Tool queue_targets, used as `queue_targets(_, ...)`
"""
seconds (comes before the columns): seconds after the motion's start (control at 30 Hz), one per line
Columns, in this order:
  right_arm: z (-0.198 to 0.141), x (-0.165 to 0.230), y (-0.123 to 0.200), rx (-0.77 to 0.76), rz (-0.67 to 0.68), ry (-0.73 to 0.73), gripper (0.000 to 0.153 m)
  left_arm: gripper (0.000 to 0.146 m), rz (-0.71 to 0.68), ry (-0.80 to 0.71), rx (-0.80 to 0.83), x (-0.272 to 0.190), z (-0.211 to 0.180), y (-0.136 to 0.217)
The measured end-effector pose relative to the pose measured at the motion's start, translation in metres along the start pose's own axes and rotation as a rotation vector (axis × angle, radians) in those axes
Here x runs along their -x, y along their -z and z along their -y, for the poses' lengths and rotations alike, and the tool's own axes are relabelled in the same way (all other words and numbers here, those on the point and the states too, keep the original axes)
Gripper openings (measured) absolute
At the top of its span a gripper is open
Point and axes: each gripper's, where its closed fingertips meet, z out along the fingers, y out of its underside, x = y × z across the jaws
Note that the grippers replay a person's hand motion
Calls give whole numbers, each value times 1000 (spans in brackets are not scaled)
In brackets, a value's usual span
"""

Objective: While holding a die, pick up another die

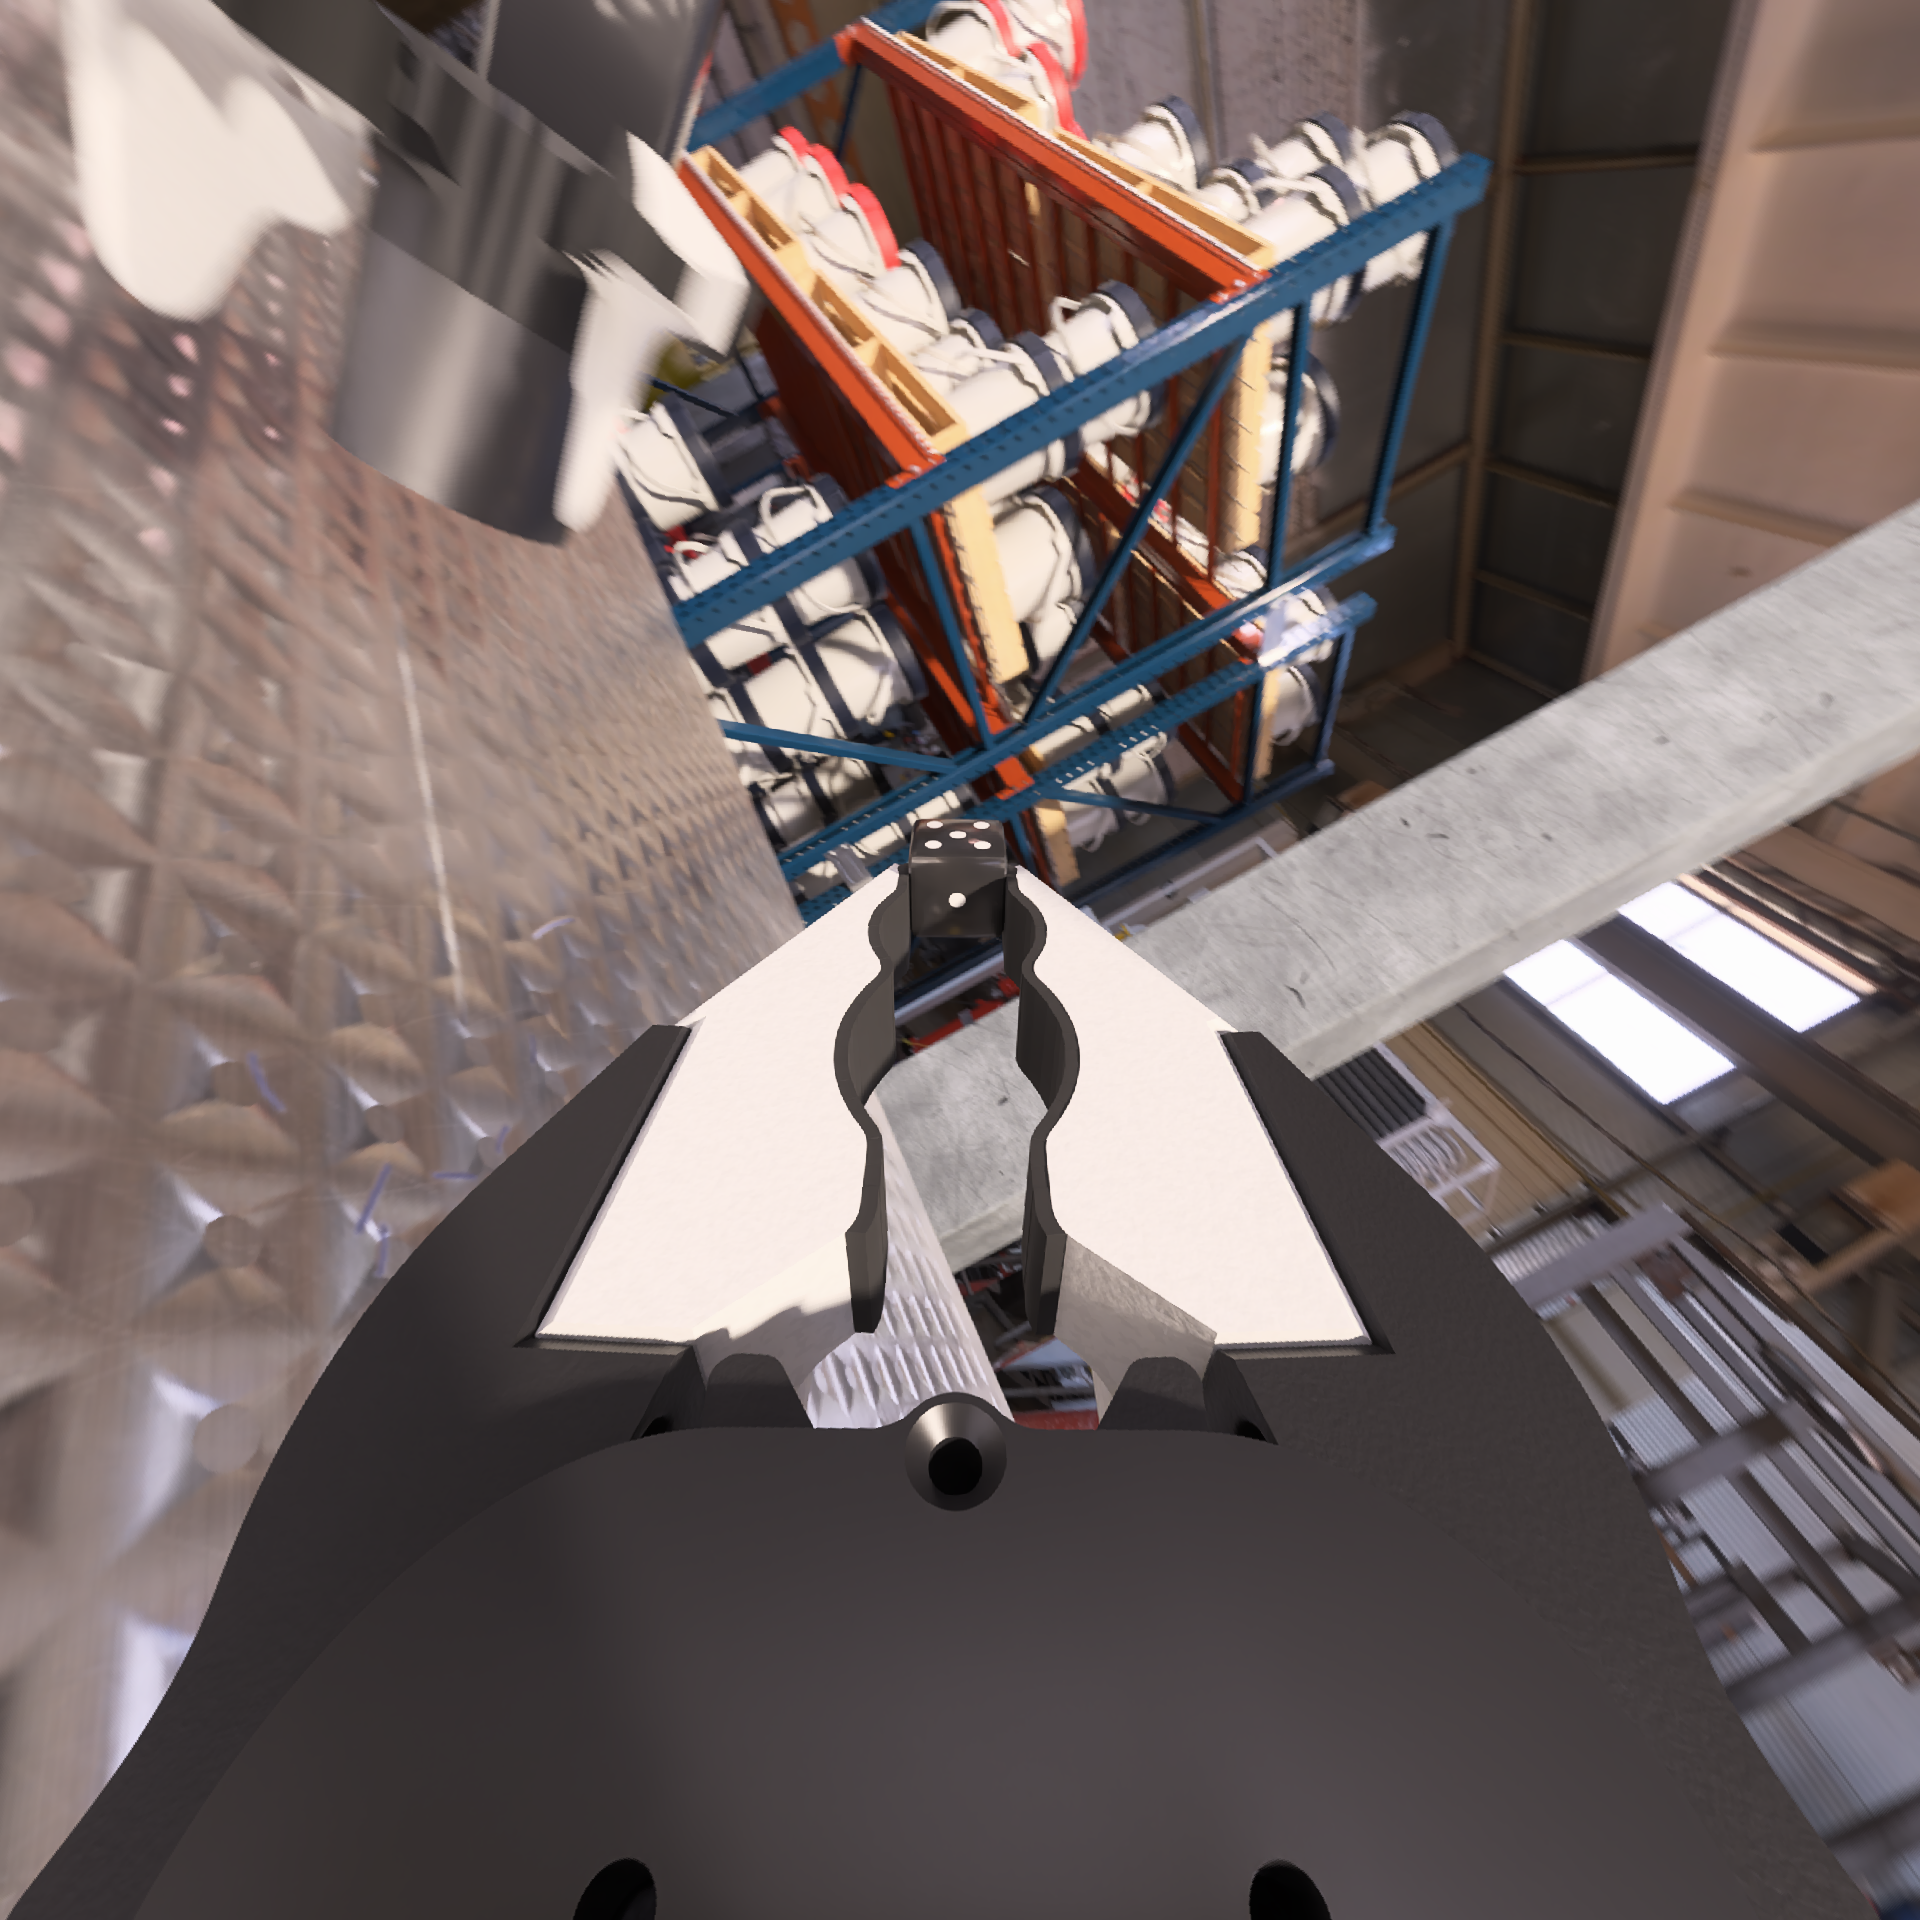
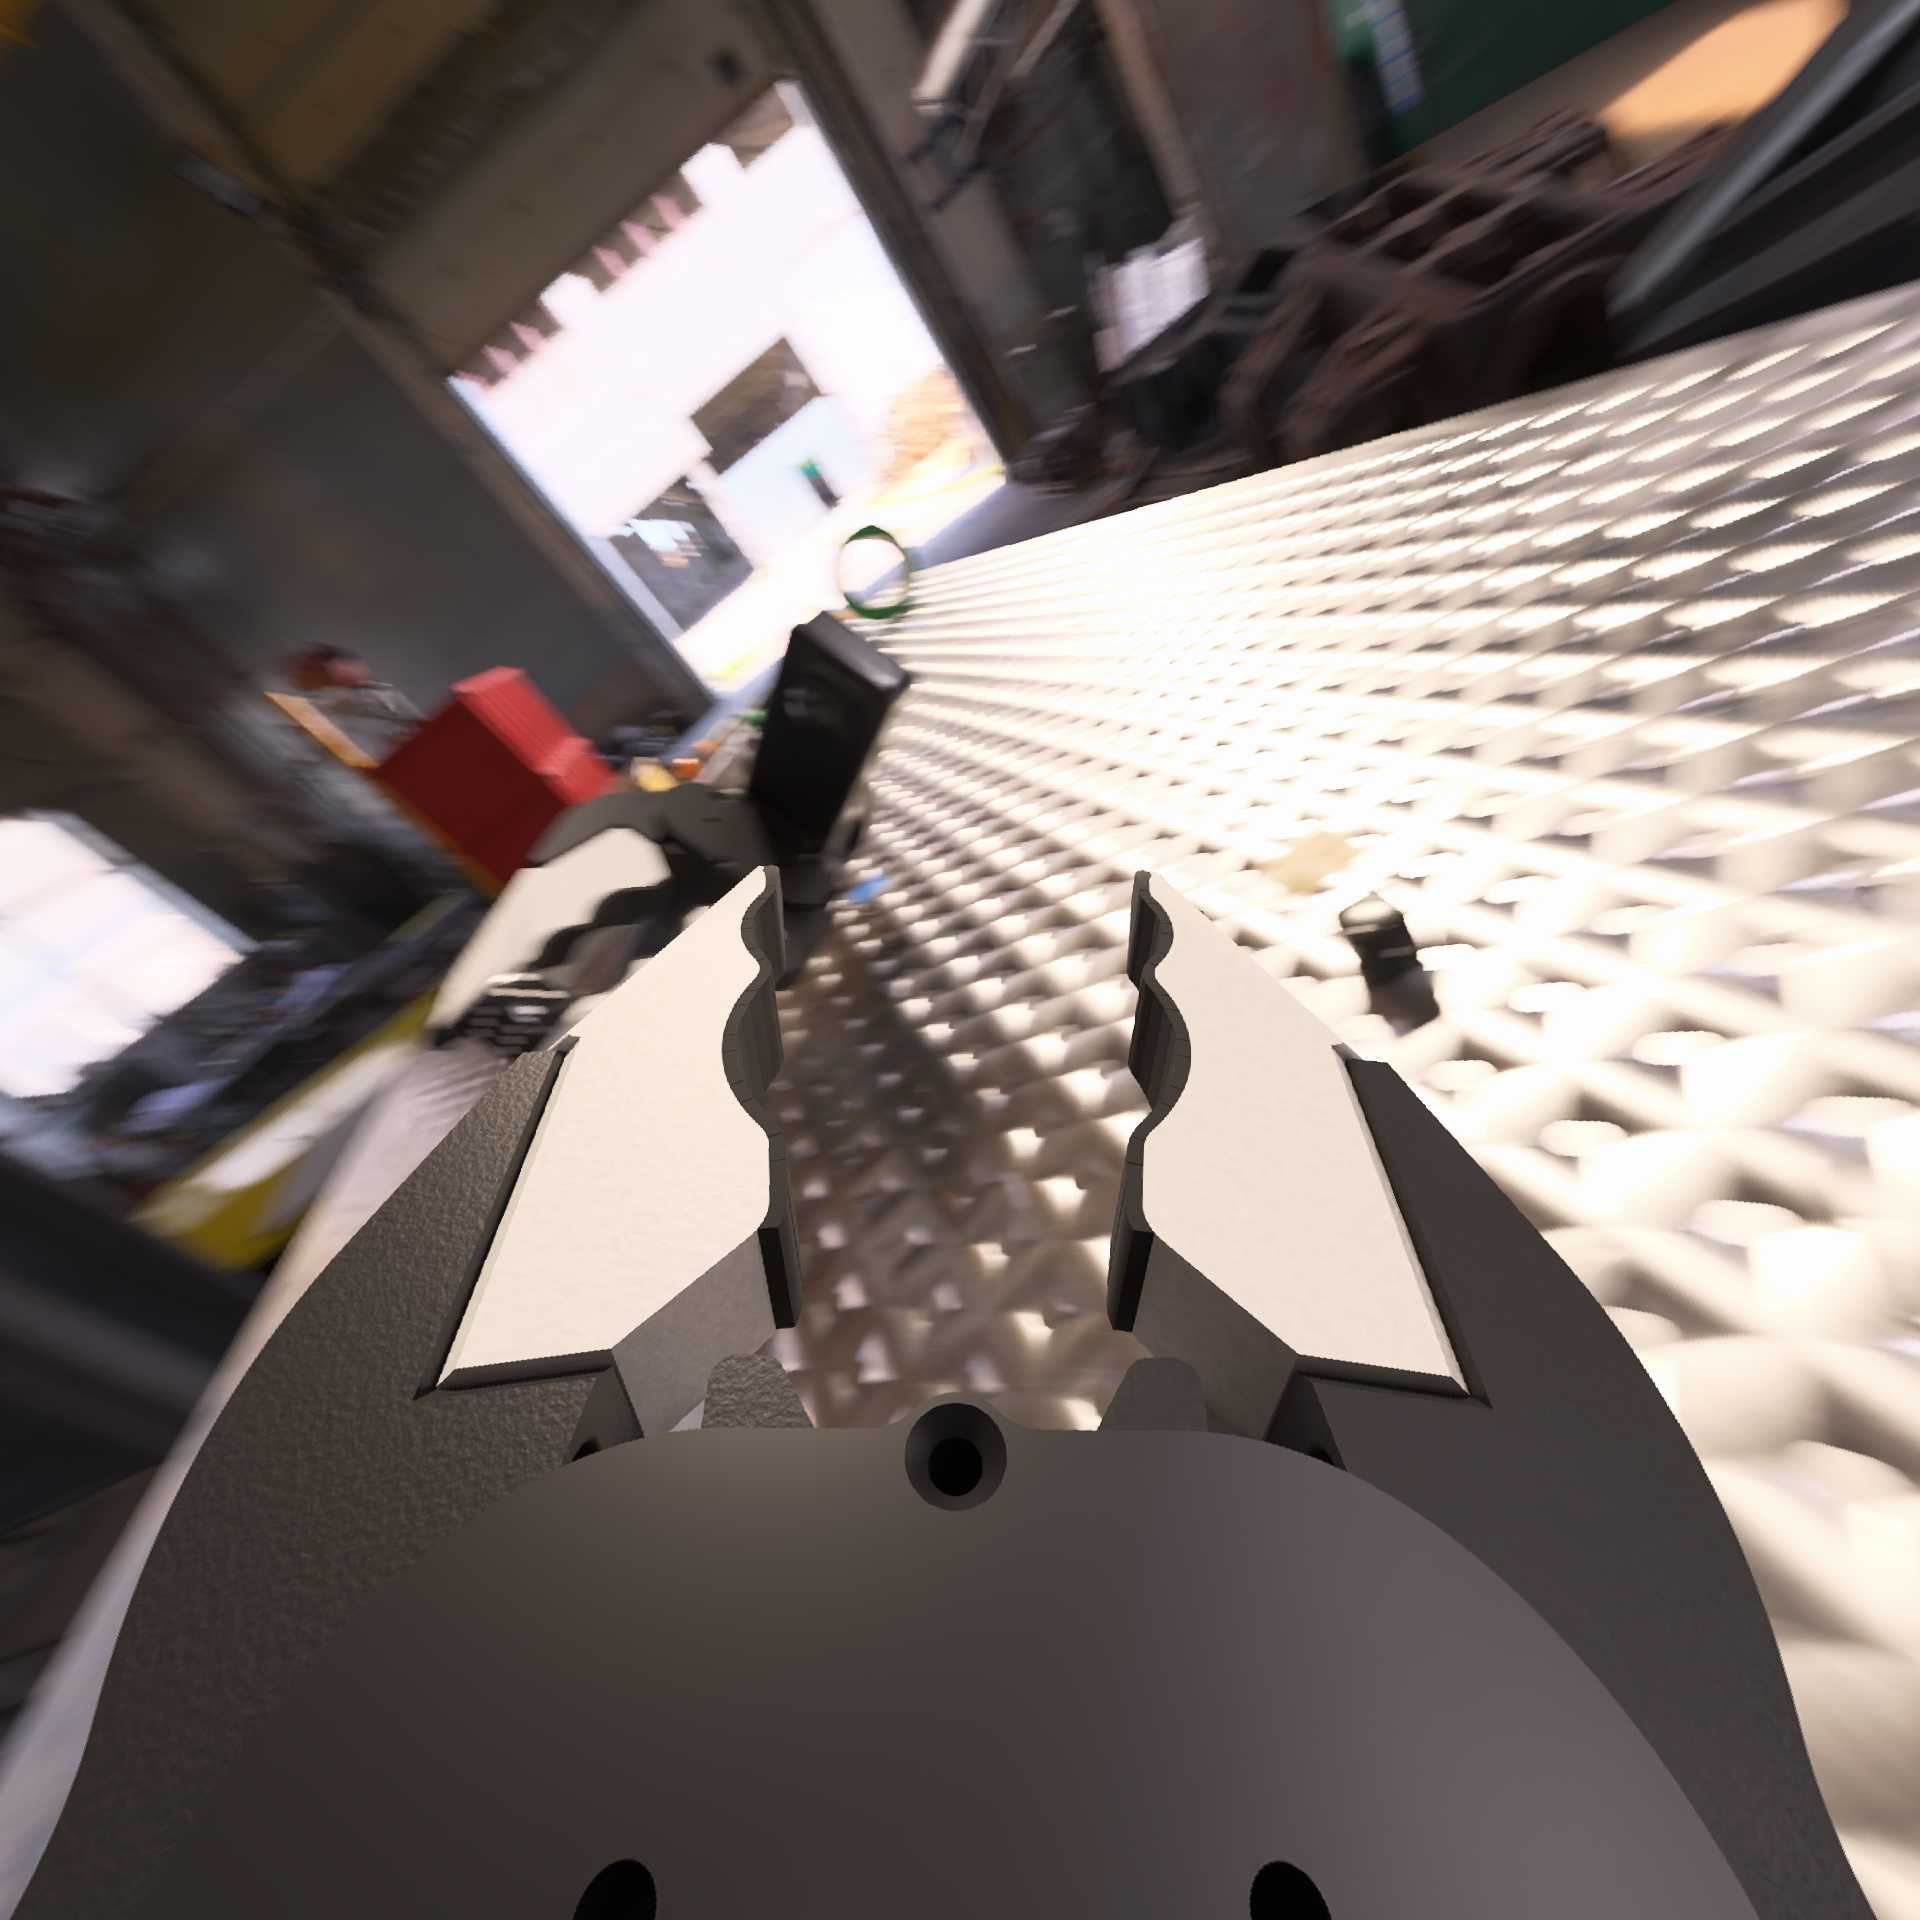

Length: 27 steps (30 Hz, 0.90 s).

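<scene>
My left gripper [image 1: 956,894] is shut on a black die [image 1: 956,878] with white pips, pinched at the very fingertips and held in the air. My right gripper [image 2: 954,894] is open and empty, low over the metal tread-plate table [image 2: 1455,675]. A second dark die [image 2: 1387,940] lies on the table, just right of and slightly beyond the right fingertip, outside the jaws. The left gripper also shows in the right wrist view [image 2: 623,914], blurred, ahead on the left. The right gripper shows blurred in the left wrist view [image 1: 416,291], at the upper left.
A black box [image 2: 826,727] stands on the table ahead, with a green ring [image 2: 873,571] beyond it. A small tan scrap [image 2: 1314,857] lies near the second die. A red container [image 2: 488,769] sits off the table. A blue and orange rack [image 1: 1039,468] is far behind.
</scene>
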Motion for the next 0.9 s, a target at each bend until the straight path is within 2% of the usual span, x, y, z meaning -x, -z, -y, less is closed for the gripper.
queue_targets(0.1, 13, -34, 11, 16, -199, 161, 68, 16, -46, -16, 33, -8, -2, 4)
queue_targets(0.17, 19, -52, 16, 58, -284, 253, 68, 16, -34, -20, 46, -6, -2, 7)
queue_targets(0.27, 25, -80, 24, 134, -369, 295, 69, 16, -9, -16, 31, -2, 2, 12)
queue_targets(0.4, 22, -98, 18, 252, -313, 297, 71, 16, 95, -8, 30, 10, 5, 21)
queue_targets(0.57, 0, -102, -11, 488, -275, 620, 78, 16, 260, -18, 60, 27, 4, 31)
queue_targets(0.67, -13, -105, -24, 595, -225, 748, 81, 16, 347, -62, 106, 35, 0, 33)
queue_targets(0.8, -27, -113, -32, 727, -198, 756, 70, 16, 462, -137, 172, 45, -4, 39)
queue_targets(0.83, -28, -113, -34, 740, -190, 737, 63, 16, 493, -160, 188, 47, -5, 41)
queue_targets(0.9, -33, -109, -35, 761, -173, 706, 41, 16, 533, -197, 209, 49, -5, 44)
